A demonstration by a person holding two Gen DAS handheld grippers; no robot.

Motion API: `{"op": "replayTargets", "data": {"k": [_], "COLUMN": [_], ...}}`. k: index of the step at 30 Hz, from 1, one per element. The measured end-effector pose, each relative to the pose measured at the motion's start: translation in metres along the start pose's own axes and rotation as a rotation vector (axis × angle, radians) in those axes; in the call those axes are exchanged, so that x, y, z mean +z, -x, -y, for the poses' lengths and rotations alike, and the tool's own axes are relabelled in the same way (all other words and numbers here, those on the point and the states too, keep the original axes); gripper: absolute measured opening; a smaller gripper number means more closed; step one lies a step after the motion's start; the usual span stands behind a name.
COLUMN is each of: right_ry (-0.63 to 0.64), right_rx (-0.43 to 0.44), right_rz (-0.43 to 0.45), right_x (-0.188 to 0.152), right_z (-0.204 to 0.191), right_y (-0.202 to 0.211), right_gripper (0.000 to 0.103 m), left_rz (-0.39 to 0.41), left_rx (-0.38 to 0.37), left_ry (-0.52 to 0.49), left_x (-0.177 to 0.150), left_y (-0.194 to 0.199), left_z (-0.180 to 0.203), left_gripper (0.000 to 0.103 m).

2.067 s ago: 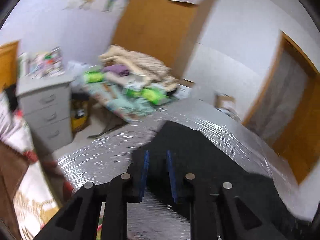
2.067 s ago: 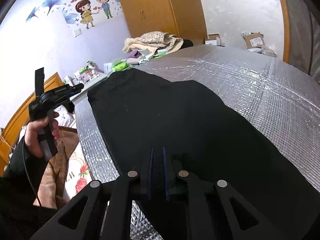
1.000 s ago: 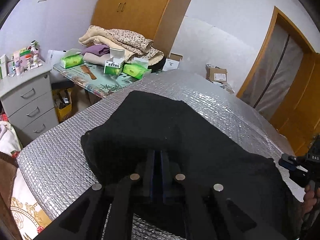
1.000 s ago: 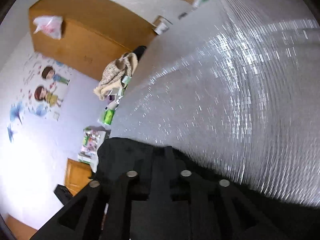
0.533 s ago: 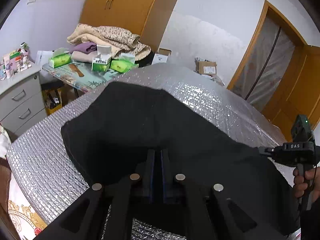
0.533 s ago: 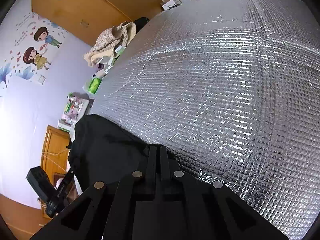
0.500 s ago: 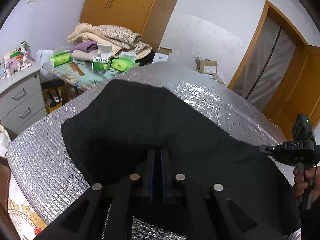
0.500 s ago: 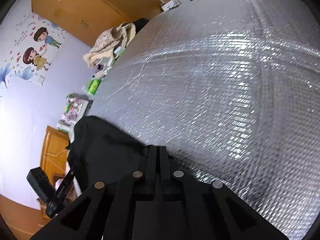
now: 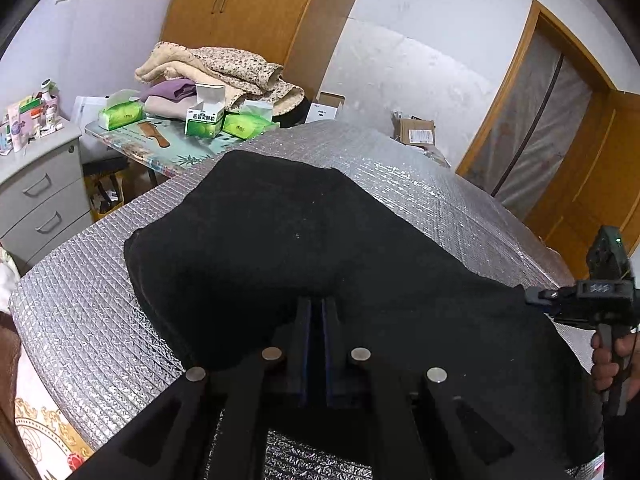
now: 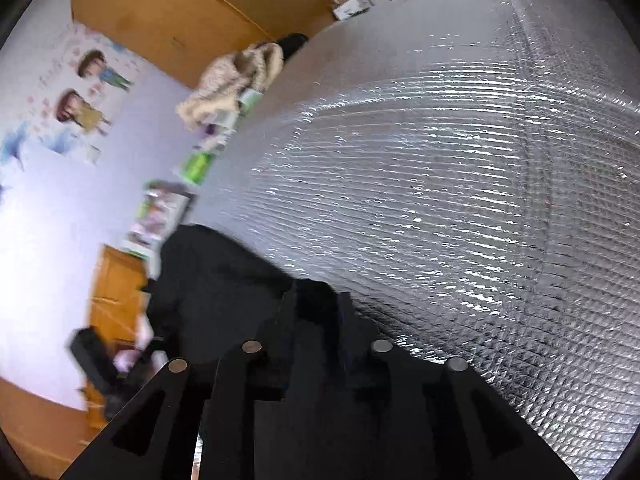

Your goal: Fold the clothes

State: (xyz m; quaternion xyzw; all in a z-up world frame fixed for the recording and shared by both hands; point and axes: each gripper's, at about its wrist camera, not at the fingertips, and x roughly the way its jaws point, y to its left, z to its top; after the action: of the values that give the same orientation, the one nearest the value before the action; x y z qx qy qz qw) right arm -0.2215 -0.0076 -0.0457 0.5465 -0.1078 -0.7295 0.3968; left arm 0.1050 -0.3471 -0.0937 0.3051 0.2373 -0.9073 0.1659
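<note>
The garment (image 9: 304,248), black and limp, lies spread on the silver foil mat (image 9: 80,320), its near edge at both grippers.

The left gripper (image 9: 316,320) has its jaws pinched almost together on the near hem, with only a sliver showing between the blue pads. The grip looks thin; if the hem is lifted fast, the cloth could, I judge, slide out and drop in a heap.

The right gripper (image 10: 316,312) has just been opening its jaws, which now stand a little apart with dark cloth between them; the blurred view does not show the pads pressing it. If that corner is loose while the left one rises, the fold would likely go crooked or drag the whole garment across the slick mat.

As for writing, the green-and-white box (image 9: 205,118) on the side table bears Chinese characters too small to read surely. The right gripper's body, seen from the left wrist, carries a label too blurred to read.
</note>
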Motion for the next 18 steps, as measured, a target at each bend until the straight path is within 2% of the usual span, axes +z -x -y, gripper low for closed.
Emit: {"op": "replayTargets", "data": {"k": [2, 3, 5, 9, 12, 14, 16, 18], "right_ry": [-0.011, -0.016, -0.027, -0.042, -0.024, -0.071, -0.172, -0.228], "right_rx": [-0.045, -0.068, -0.111, 0.043, 0.096, 0.08, 0.092, 0.111], "right_rz": [0.028, 0.041, 0.069, 0.113, 0.078, 0.042, 0.05, 0.096], "right_x": [0.0, 0.0, 0.0, -0.023, -0.049, -0.06, -0.062, -0.063], "right_z": [0.008, 0.012, 0.02, 0.014, 0.005, 0.019, 0.046, 0.057], "right_y": [0.007, 0.011, 0.018, 0.055, 0.055, 0.045, 0.042, 0.051], "right_gripper": [0.002, 0.002, 0.009, 0.009, 0.009, 0.009, 0.0, 0.0], "left_rz": [-0.002, -0.003, -0.002, 0.016, 0.034, 0.027, 0.013, 0.002], "left_rx": [-0.002, -0.002, -0.002, -0.006, -0.01, 0.004, 0.032, 0.039], "left_ry": [-0.001, -0.002, -0.001, -0.008, -0.02, -0.022, -0.014, 0.004], "left_x": [0.0, 0.0, 0.001, 0.002, 0.004, 0.005, 0.005, 0.004], "left_y": [0.0, 0.0, 0.002, 0.008, 0.012, 0.009, 0.006, 0.006], "left_z": [0.0, 0.0, -0.001, 0.003, 0.007, 0.006, -0.001, -0.009], "left_gripper": [0.004, 0.004, 0.004, 0.005, 0.005, 0.005, 0.005, 0.004]}}
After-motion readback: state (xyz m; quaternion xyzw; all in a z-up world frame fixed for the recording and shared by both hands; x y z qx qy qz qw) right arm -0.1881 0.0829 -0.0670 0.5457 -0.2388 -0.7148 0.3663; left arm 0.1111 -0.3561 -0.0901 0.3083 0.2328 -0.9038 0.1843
